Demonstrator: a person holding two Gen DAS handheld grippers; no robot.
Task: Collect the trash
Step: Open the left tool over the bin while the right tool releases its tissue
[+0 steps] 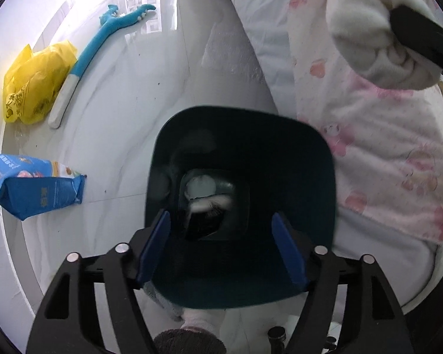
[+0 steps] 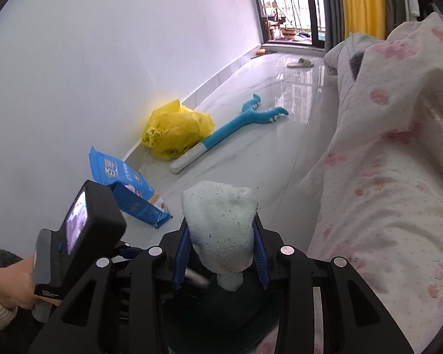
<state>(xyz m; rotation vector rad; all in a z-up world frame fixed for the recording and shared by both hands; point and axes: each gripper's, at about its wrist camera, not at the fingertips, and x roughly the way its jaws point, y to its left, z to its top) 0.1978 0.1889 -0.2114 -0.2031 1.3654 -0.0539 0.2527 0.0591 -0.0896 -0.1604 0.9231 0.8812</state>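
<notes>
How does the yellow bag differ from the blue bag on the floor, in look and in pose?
The yellow bag is thin, soft plastic, crumpled into a loose heap; the blue bag is a stiffer printed package with flat sides and a sealed edge. The yellow bag touches the blue toy; the blue bag lies apart from it, nearer the cameras. Both rest on the floor close to the wall, and no claw holds either.
</notes>
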